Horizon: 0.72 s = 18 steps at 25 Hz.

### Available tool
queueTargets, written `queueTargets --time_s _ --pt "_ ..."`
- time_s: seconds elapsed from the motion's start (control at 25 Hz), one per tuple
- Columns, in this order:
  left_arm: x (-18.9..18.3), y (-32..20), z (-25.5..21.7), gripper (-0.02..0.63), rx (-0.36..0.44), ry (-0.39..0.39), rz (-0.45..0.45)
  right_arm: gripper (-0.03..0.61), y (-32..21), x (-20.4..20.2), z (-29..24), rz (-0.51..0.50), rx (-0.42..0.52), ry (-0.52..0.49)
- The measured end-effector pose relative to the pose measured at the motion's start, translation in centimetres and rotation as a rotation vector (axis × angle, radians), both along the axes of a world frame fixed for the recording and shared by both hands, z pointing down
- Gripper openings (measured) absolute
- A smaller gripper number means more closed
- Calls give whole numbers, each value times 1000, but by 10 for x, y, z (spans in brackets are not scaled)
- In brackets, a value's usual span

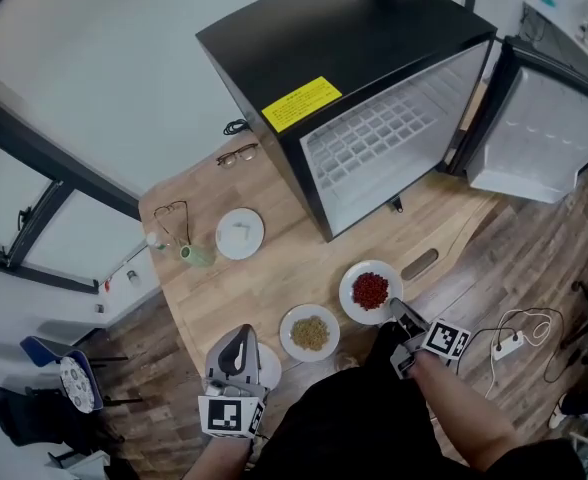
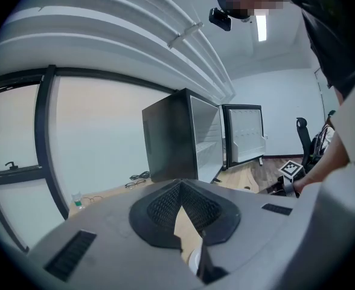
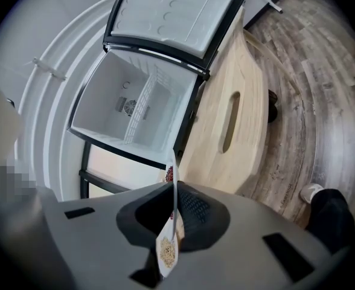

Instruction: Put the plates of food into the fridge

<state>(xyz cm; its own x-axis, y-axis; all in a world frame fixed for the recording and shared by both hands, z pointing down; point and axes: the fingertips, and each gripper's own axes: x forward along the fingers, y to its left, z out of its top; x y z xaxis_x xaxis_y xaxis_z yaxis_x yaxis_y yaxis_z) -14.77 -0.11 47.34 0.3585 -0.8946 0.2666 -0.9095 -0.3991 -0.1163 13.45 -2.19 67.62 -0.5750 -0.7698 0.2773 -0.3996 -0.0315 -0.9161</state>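
Low and right of centre in the head view, the right gripper [image 1: 402, 318] is clamped on the near rim of the plate of red food [image 1: 371, 291]. The plate reaches up and left from the jaws and sits at the table's [image 1: 274, 268] front edge. I cannot tell whether it has cleared the wood.

The coming move turns on one relation. The fridge [image 1: 354, 28] stands open in the upper part of the frame, up and slightly right of this plate, with its door [image 1: 539, 138] swung out to the far right. The carry is therefore up-frame, away from the person. A round plate has no long axis to line up, so keeping it level probably matters more. The right hand is nearer the opening than the left.

The left gripper [image 1: 236, 338] sits at lower left, jaws nearly together and gripping nothing. A white plate [image 1: 268, 368] is just beside it, and the plate of yellowish food [image 1: 310, 332] lies between the two grippers.

Only the right gripper view looks into the fridge's white cavity, where a shelf is visible. It also shows the plate rim edge-on between the pressed pads. The left gripper view shows a thin wedge of wood between its own jaws and the fridge side-on. Only the head view shows all the plates at once.
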Motion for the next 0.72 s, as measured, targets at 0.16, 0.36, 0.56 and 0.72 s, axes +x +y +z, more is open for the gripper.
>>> queueTargets --time_s 0.16,0.36,0.56,0.72 --pt "17 -18 -4 3 19 35 5 32 -15 15 -29 6 35 -1" --pt "34 -33 -18 3 38 83 23 32 -34 24 -75 -42 122 0" --pt "36 -54 -38 3 60 67 9 32 -55 36 -102 -39 140 -17" --pt "34 -67 -47 3 40 81 -26 32 -68 43 -126 -43 158 -16"
